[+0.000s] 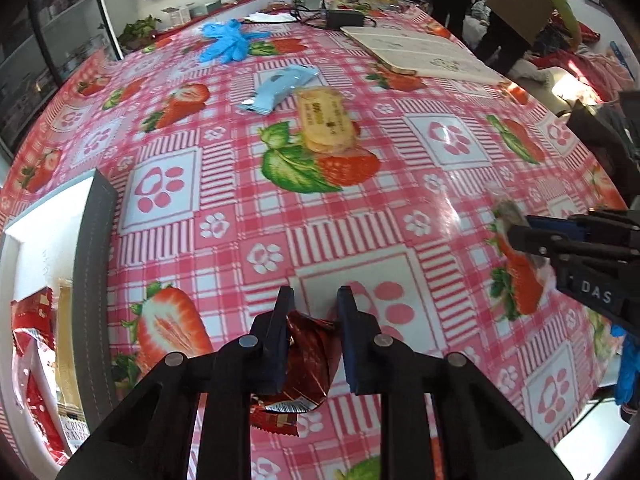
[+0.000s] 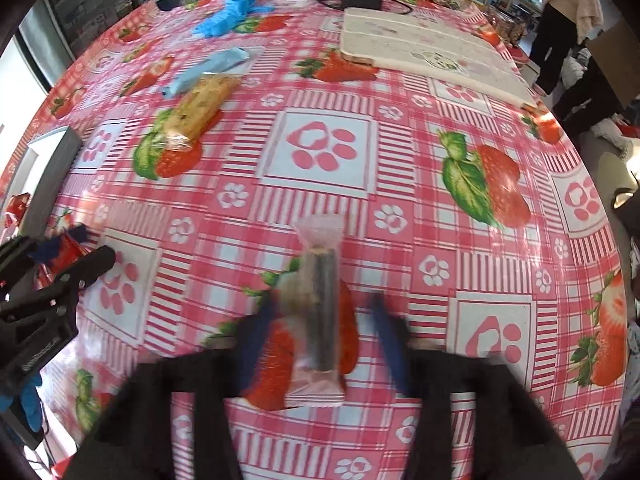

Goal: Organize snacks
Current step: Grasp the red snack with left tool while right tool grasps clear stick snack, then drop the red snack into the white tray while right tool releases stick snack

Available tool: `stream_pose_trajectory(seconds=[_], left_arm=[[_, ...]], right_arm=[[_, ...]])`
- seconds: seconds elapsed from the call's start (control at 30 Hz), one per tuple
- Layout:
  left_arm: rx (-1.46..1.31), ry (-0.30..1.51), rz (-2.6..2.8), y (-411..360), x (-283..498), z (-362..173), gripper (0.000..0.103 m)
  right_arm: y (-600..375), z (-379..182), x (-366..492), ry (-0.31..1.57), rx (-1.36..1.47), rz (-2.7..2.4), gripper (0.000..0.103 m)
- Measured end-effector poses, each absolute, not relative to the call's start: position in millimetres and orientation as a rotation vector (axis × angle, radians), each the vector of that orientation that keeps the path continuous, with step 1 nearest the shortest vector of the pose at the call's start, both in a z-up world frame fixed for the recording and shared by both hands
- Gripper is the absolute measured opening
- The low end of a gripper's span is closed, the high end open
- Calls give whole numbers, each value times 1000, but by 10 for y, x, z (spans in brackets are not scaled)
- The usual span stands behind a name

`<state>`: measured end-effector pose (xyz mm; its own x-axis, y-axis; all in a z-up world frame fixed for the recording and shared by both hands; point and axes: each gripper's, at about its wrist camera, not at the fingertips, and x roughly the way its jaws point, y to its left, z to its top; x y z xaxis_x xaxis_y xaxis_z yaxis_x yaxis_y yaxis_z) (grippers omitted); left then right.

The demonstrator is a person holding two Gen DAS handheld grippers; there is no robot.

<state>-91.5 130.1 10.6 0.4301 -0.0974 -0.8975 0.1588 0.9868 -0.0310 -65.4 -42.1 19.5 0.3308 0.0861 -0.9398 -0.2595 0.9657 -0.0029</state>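
My left gripper is shut on a crumpled red snack packet and holds it over the strawberry tablecloth; it shows from the side in the right wrist view. My right gripper is open, its blue fingers on either side of a clear packet with a dark roll lying on the cloth; it also shows in the left wrist view. A yellow cracker packet and a light blue packet lie farther off.
A white bin with a grey rim at the left holds several red and tan snack packets. Blue gloves, a pale board, a black adapter with cables lie at the far side. Two people stand beyond the table.
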Motion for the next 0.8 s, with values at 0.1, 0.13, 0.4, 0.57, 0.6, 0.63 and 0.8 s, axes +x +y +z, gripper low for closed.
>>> stream_pose_trajectory(seconds=[0.1,0.13,0.4,0.57,0.6,0.63,0.8], left_arm=[[35,1111,-181,1314,-1021,152,21],[28,1105,-185,1325,-1060,178,21],[-19,1059,-182,1490,-1239,465,14],[-19,1024,-167,1612,-1330,628,14],[-18,1024,-168,1636,-1340,636,14],[-8,1027,-170,1645,-1345,632,14],[124,1084,-203,1492,-1351,423,58]], right_arm=[[-434,207,-730,1217,-88,268,18],[-443,208,-754,1222,-57,282,19],[-511,356,-935,1205,41,320,19],[-482,414,-968,1198,52,329,19],[-479,427,-975,1196,55,332,19],[-472,438,-982,1194,56,335,19],[-433,459,-1030,1190,41,339,19]])
